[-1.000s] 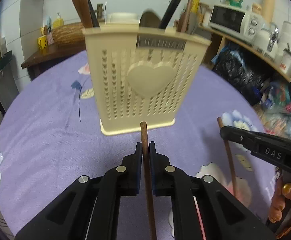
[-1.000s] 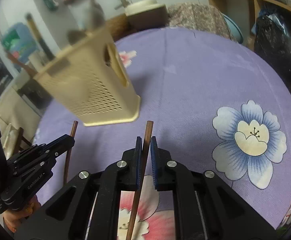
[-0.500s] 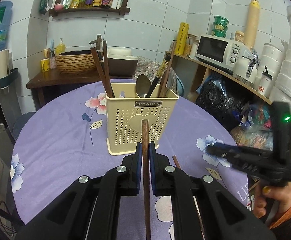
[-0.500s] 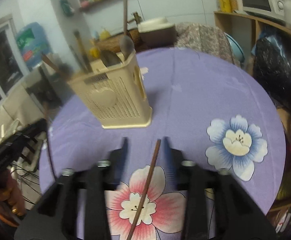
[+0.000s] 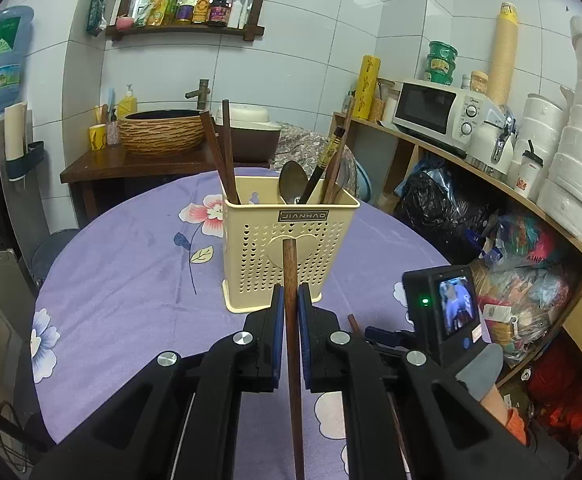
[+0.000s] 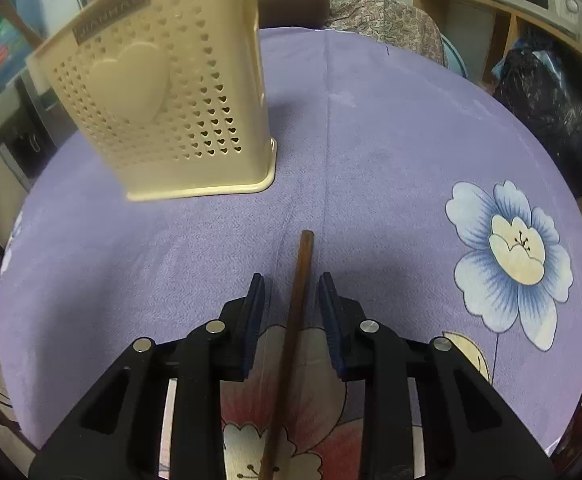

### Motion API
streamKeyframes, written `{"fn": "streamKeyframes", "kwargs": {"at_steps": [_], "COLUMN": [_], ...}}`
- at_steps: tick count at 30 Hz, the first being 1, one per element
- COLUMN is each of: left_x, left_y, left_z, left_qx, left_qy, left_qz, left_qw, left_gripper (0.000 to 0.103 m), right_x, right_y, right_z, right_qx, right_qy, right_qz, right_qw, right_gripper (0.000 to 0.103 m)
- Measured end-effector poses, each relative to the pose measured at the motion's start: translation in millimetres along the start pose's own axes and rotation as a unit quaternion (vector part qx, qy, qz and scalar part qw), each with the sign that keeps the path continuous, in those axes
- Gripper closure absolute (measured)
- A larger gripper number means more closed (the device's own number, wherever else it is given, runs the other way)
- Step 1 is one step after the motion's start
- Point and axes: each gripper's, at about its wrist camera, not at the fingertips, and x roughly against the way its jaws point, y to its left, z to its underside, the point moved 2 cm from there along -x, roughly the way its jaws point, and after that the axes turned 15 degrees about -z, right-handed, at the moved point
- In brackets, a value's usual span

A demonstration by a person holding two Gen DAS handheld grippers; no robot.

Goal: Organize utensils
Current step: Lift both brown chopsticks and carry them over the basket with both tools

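A cream perforated utensil holder (image 5: 289, 248) stands mid-table with chopsticks and a spoon (image 5: 292, 186) in it. My left gripper (image 5: 289, 306) is shut on a brown wooden chopstick (image 5: 292, 344), its tip raised in front of the holder's heart. My right gripper (image 6: 291, 300) is open and low over the cloth, its fingers either side of a second brown chopstick (image 6: 297, 308) lying flat on the table. That holder (image 6: 171, 92) sits just ahead and left of it. The right gripper's body (image 5: 443, 312) shows at lower right in the left wrist view.
The round table carries a purple flowered cloth (image 6: 411, 152). A shelf with a microwave (image 5: 431, 108), stacked bowls and bags runs along the right. A wooden side table with a woven basin (image 5: 161, 130) stands behind the table at left.
My right gripper opened, let its chopstick drop onto the cloth, then dropped low around it near the holder. My left gripper rose and drew back, still holding its chopstick.
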Motion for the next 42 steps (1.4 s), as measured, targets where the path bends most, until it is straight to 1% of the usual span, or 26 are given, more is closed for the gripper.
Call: {"fn": "streamKeyframes", "kwargs": {"at_steps": [5,8,9,11,15,17,20,23,26,28,31,33,36,42], "left_x": [0,1,1,1,1,1,3,7,13,19,23,25,29,30], "left_y": [-1,-2,-2,-3,-4,-4,-3,1,8,14,19,20,20,22], "left_z": [0,0,0,0,0,0,0,0,0,0,0,-1,0,0], "left_qx": [0.000,-0.004,-0.004,-0.003,-0.004,-0.004,-0.003,0.002,0.010,0.016,0.023,0.025,0.024,0.027], "left_qy": [-0.001,-0.003,-0.003,-0.003,-0.004,-0.004,-0.005,-0.008,-0.012,-0.016,-0.020,-0.020,-0.025,-0.028], "left_qz": [0.001,-0.001,-0.001,-0.001,-0.003,-0.003,-0.002,-0.001,0.000,0.000,0.000,0.002,0.001,0.001], "left_qw": [1.0000,1.0000,1.0000,1.0000,1.0000,1.0000,1.0000,1.0000,0.9999,0.9997,0.9995,0.9995,0.9994,0.9992], "left_gripper": [0.095,0.095,0.095,0.095,0.095,0.095,0.095,0.095,0.095,0.095,0.095,0.095,0.095,0.095], "right_x": [-8,-8,-10,-11,-7,2,31,81,126,149,170,178,188,192], "right_y": [8,10,11,12,7,9,13,14,17,18,17,17,20,28], "right_z": [-5,-6,-8,-11,-11,-12,-14,-19,-15,-12,-7,-5,-2,1], "right_qx": [0.018,0.024,0.025,0.027,0.007,-0.001,-0.011,-0.007,0.014,0.032,0.035,0.034,0.047,0.061], "right_qy": [0.006,0.007,0.009,0.011,0.005,-0.007,-0.040,-0.085,-0.115,-0.126,-0.134,-0.138,-0.143,-0.146], "right_qz": [0.020,0.018,0.017,0.014,-0.036,-0.063,-0.107,-0.155,-0.190,-0.198,-0.216,-0.222,-0.218,-0.219], "right_qw": [1.000,1.000,1.000,0.999,0.999,0.998,0.993,0.984,0.975,0.972,0.967,0.965,0.964,0.963], "right_gripper": [0.082,0.092,0.093,0.094,0.094,0.095,0.095,0.095,0.095,0.095,0.095,0.095,0.095,0.095]}}
